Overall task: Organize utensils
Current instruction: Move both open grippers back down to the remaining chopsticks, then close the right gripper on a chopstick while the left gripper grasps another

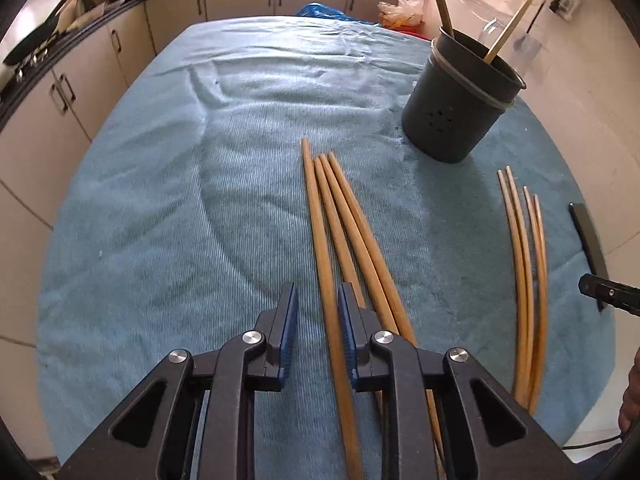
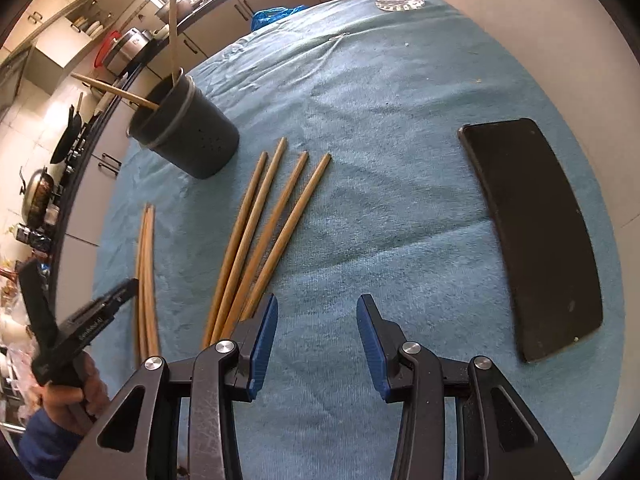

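**Four chopsticks under the left gripper, one between its pads**

Four long chopsticks (image 1: 340, 240) lay side by side on the blue cloth (image 1: 160, 200) of the desk, just in front of the dark utensil holder (image 1: 460, 108), their long axes running from the holder's foot back toward the left gripper (image 1: 318, 320). That gripper stood directly over their near ends, pointing steeply down. Its jaws were narrowed around the leftmost chopstick (image 1: 320, 232), which ran lengthwise through the gap; a sliver of cloth showed beside the left pad, so I judged the pads not yet pressing. The stick's axis lay almost in line with the gripper's own.

To the holder's other side, nearer the black phone (image 2: 536, 236), a second set of four chopsticks (image 2: 272, 224) fanned out on the cloth. The right gripper (image 2: 316, 344) hung beside their near ends with its jaws apart and nothing between them.

Two utensils already stood in the holder. The left hand looked the nearer one for the next pick, with the holder ahead and to its right.
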`<state>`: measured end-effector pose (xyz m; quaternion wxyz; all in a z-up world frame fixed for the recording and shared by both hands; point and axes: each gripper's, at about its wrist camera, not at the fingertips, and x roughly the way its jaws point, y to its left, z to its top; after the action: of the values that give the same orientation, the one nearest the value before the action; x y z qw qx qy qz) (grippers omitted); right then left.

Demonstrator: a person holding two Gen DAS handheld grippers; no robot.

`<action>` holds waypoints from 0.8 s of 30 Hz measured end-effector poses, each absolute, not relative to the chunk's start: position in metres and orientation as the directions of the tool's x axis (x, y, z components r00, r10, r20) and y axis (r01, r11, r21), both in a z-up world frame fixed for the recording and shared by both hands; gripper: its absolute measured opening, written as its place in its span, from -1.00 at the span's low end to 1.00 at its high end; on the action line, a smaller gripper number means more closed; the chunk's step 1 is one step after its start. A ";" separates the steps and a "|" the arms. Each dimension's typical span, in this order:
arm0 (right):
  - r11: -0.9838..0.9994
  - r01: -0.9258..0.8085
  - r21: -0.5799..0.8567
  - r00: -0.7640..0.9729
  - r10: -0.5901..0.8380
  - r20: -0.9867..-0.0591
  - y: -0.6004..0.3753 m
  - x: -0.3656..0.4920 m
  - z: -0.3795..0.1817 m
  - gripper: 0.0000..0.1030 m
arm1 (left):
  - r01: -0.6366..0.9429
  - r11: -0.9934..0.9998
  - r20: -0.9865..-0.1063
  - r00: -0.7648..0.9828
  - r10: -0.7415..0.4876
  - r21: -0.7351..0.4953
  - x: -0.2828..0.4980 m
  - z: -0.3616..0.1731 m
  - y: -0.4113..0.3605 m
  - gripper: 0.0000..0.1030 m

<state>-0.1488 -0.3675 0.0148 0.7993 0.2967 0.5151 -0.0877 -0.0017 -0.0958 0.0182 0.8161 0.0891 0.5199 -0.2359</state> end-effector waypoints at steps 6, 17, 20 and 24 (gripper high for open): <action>0.812 0.455 0.366 0.451 0.145 -0.881 -0.363 -0.130 0.008 -0.18 | 0.498 0.864 -0.891 0.353 -0.286 -0.080 0.018 0.018 -0.106 -0.62; 0.823 0.495 0.278 0.415 0.057 -0.908 -0.360 -0.091 0.001 -0.42 | 0.509 0.856 -0.883 0.358 -0.303 -0.087 0.040 0.016 -0.111 -0.62; 0.832 0.502 0.235 0.403 0.015 -0.915 -0.357 -0.083 0.001 -0.59 | 0.507 0.857 -0.882 0.359 -0.305 -0.089 0.046 0.017 -0.113 -0.62; 0.848 0.503 0.167 0.386 -0.047 -0.921 -0.354 -0.075 0.001 -0.74 | 0.509 0.858 -0.880 0.374 -0.294 -0.071 0.051 0.016 -0.119 -0.62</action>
<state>-0.0747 -0.3538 0.0012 0.8039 0.2164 0.5268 -0.1713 0.0506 -0.1190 0.0159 0.8218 0.1068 0.5035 -0.2444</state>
